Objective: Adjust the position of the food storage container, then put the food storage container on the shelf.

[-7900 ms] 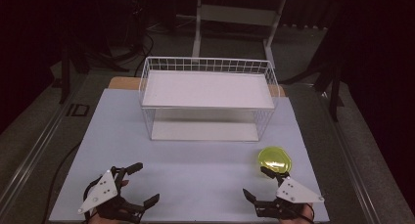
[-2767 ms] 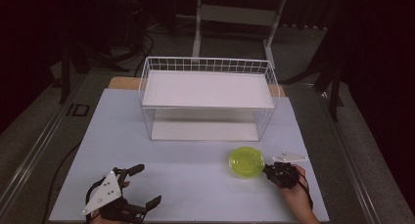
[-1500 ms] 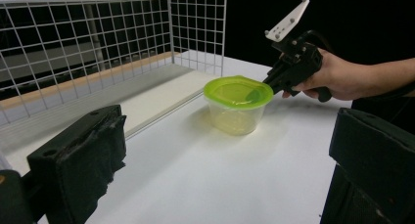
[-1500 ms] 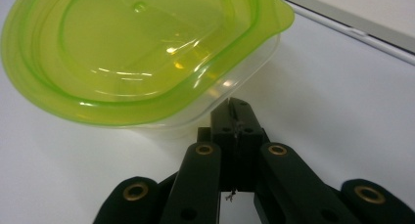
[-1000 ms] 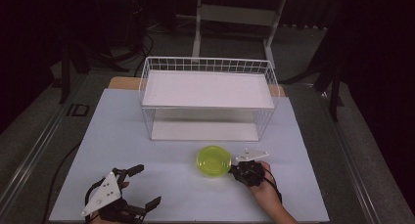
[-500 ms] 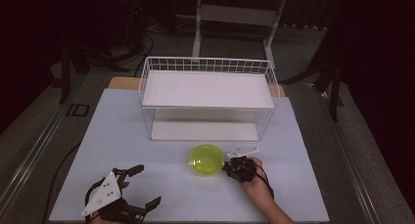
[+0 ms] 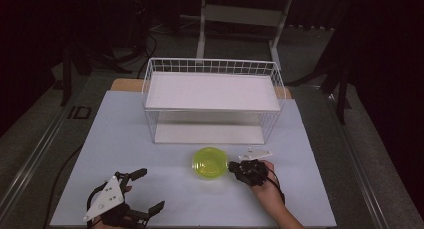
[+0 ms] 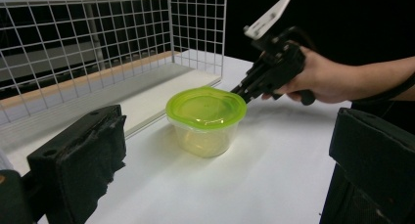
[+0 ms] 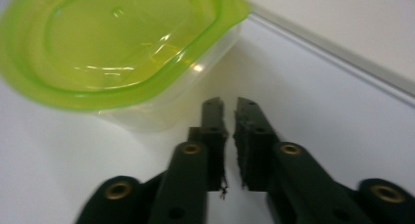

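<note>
Dark room all around, with a white table point(image 7: 125, 139) lit up in the middle. At 12 o'clock on it sits a white wire basket point(image 7: 212, 99), a two-level rack with a flat white shelf on top and another panel down at the base.

Just in front of the basket, a bit toward 5 o'clock of the table's centre, there's a small clear plastic container with a lime green lid point(image 7: 210, 162), lid on, standing upright on the table. In the left gripper view it sits close beside the basket's bottom panel.

The right gripper point(image 7: 234, 166) is held at 3 o'clock of the container, tips right up at its side. In the right gripper view its jaws are squeezed together with just a sliver of gap and nothing between them, tips beside the container's clear wall under the lid rim. Can't tell if they actually touch it.

The left gripper point(image 7: 148, 190) is down at 7 o'clock near the table edge, well apart from the container, jaws spread wide and empty.
</note>
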A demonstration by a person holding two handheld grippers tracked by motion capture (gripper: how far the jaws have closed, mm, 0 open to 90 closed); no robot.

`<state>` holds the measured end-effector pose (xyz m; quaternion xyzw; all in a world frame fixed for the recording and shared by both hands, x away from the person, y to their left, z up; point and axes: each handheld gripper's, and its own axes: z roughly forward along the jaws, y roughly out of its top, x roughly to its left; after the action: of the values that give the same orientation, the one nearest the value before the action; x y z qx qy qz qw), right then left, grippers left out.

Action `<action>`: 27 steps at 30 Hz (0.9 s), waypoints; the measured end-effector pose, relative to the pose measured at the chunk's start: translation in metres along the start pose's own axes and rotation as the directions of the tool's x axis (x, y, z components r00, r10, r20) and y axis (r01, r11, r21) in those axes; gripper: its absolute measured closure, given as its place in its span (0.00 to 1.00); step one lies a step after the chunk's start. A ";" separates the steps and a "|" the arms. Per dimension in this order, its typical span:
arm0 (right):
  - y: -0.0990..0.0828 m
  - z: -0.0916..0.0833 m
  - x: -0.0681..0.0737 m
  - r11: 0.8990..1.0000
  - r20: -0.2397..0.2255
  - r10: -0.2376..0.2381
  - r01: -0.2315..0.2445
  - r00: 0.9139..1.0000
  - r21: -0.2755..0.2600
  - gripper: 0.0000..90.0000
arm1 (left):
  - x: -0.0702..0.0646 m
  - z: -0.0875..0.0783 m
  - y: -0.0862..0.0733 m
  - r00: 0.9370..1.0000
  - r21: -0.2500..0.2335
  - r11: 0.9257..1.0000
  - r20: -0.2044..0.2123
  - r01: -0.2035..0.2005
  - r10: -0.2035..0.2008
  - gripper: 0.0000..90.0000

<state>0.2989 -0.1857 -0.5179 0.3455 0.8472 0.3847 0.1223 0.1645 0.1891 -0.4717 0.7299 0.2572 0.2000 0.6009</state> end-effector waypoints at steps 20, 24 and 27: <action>-0.012 -0.082 0.010 0.981 -0.118 -0.024 0.001 0.993 -0.196 0.15 | -0.007 0.013 0.013 0.999 0.036 0.999 0.042 -0.015 0.014 0.01; -0.008 -0.092 0.015 0.977 -0.142 -0.055 0.025 0.988 -0.210 0.17 | -0.008 0.017 0.021 0.999 0.060 0.998 0.043 -0.027 0.025 0.01; -0.003 -0.093 0.014 0.983 -0.205 -0.063 0.025 0.977 -0.181 0.23 | -0.005 0.020 0.028 0.999 0.049 0.999 0.047 -0.013 0.011 0.01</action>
<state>0.2428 -0.2303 -0.4562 0.2719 0.8252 0.4899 0.0709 0.1762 0.1668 -0.4482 0.7504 0.2436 0.1800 0.5875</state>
